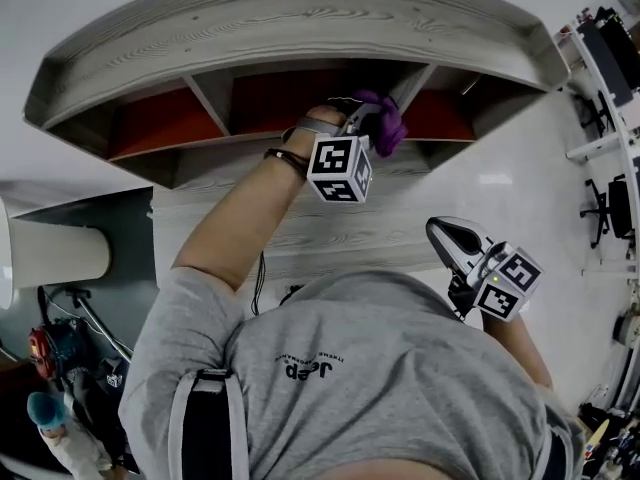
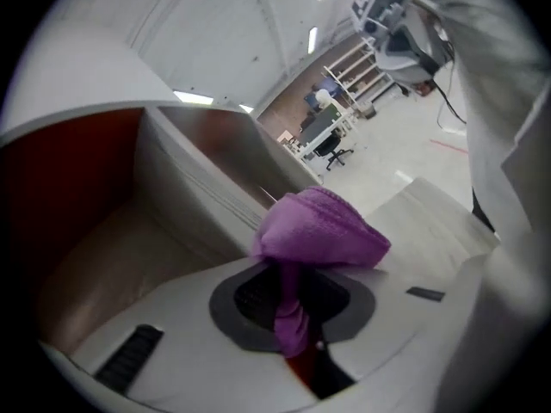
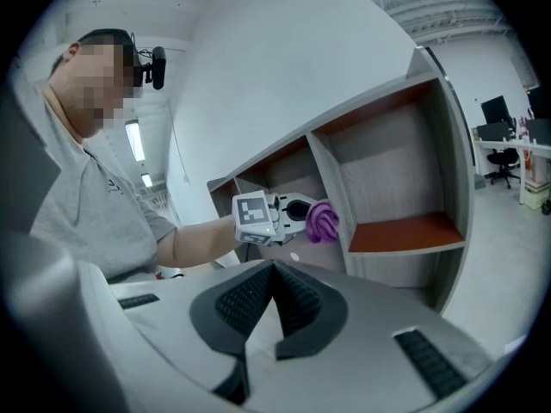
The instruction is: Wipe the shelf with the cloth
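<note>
The left gripper [image 2: 291,304] is pinching a bunched, fuzzy purple cloth [image 2: 323,231] at the shelf [image 1: 300,28]; the right gripper [image 3: 274,274] is pressing its jaws together, empty.

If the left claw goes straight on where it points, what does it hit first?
Probably the shelf's upright divider, met first by the purple cloth clamped in the left claw; depth is unclear.

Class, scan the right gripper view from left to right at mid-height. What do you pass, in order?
Person's forearm → left gripper → purple cloth → orange shelf board → black office chair
</note>
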Tool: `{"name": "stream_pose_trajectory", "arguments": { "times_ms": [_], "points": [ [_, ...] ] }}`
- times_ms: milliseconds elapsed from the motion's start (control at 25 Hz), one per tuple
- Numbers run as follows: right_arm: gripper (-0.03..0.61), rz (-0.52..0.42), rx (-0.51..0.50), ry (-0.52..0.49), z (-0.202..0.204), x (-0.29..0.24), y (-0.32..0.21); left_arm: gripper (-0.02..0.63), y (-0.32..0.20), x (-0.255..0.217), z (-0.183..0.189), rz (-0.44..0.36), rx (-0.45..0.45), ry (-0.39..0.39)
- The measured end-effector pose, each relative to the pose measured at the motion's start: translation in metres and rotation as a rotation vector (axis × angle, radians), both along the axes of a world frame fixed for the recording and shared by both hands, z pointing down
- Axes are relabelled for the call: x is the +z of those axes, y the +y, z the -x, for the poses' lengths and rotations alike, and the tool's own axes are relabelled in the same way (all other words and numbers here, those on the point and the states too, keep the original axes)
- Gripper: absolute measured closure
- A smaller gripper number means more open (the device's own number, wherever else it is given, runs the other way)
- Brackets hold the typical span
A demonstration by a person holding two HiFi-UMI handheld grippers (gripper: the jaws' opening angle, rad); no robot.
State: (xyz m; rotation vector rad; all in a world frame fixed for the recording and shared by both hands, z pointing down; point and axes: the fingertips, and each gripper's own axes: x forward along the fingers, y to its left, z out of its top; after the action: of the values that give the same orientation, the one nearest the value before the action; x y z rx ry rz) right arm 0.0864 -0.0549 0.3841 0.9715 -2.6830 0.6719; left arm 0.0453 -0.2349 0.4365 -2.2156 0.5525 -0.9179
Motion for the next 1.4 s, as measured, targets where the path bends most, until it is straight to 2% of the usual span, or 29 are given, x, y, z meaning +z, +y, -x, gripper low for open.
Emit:
{"name": "stream_pose_trajectory", "arguments": {
  "times_ms": [40, 80, 200, 320, 440, 520, 600, 720, 880, 1000, 1080, 1200, 1400],
  "points": [
    [0.572, -0.006, -0.01, -0.012, 0.003, -0.001, -0.001, 0.545, -0.002, -0.005, 0.003, 0.046, -0.028, 0.06],
    [0.572, -0.011, -0.02, -0.024, 0.005, -0.002, -0.003, 0.545, -0.006, -0.014, 0.009, 0.092, -0.08, 0.152],
    [0.572, -0.014, -0.059, -0.059, 0.008, 0.0, -0.008, 0.545, -0.029, -0.051, 0.064, 0.178, -0.361, 0.504],
    [0.572, 0.007, -0.11, -0.09, 0.009, 0.006, -0.011, 0.545, -0.05, -0.081, 0.146, 0.157, -0.665, 0.769],
    [0.572, 0.007, -0.173, -0.11, 0.014, 0.007, -0.014, 0.545, -0.057, -0.1, 0.217, 0.117, -0.902, 0.986],
    [0.572, 0.004, -0.21, -0.113, 0.015, 0.006, -0.014, 0.545, -0.058, -0.11, 0.245, 0.121, -1.015, 1.125],
    [0.572, 0.008, -0.225, -0.111, 0.011, 0.008, -0.014, 0.545, -0.061, -0.118, 0.254, 0.111, -1.078, 1.206],
    [0.572, 0.017, -0.224, -0.107, 0.004, 0.01, -0.013, 0.545, -0.071, -0.132, 0.261, 0.064, -1.124, 1.265],
    [0.572, 0.026, -0.2, -0.094, -0.007, 0.013, -0.009, 0.545, -0.081, -0.157, 0.266, -0.021, -1.116, 1.3],
    [0.572, 0.032, -0.169, -0.09, -0.015, 0.013, -0.01, 0.546, -0.083, -0.163, 0.266, -0.065, -1.083, 1.298],
    [0.572, 0.034, -0.156, -0.089, -0.018, 0.013, -0.011, 0.548, -0.085, -0.165, 0.261, -0.076, -1.048, 1.267],
    [0.572, 0.028, -0.141, -0.093, -0.019, 0.012, -0.015, 0.551, -0.091, -0.167, 0.226, -0.053, -0.951, 1.194],
    [0.572, 0.019, -0.11, -0.107, -0.029, 0.01, -0.015, 0.551, -0.095, -0.167, 0.126, 0.007, -0.736, 1.092]
  ]
}}
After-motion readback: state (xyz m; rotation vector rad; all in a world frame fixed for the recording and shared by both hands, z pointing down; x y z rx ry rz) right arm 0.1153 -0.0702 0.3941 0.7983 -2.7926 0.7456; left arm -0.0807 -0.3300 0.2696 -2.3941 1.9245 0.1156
